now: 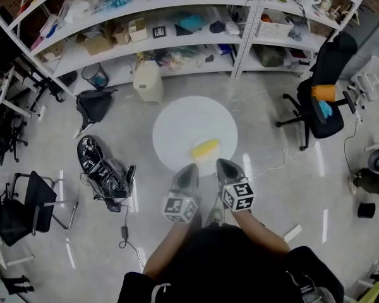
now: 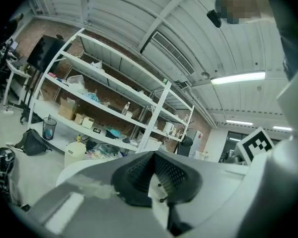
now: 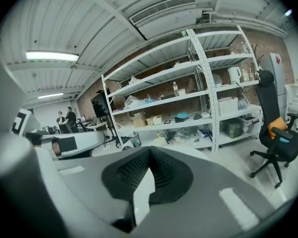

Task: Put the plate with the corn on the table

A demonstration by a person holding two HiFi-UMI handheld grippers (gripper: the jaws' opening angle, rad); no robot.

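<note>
We grip the white plate (image 1: pixel 183 124) by its near edge with 2 grippers: the left gripper (image 1: pixel 189 169) and the right gripper (image 1: pixel 225 165) are each closed tight on the rim, side by side. The plate hangs level above bare floor, with the corn (image 1: pixel 205 148) lying near our edge. Open floor rings it; the shelving (image 1: pixel 177 40) stands beyond its far edge, the office chair (image 1: pixel 322 103) well to the right.
</note>
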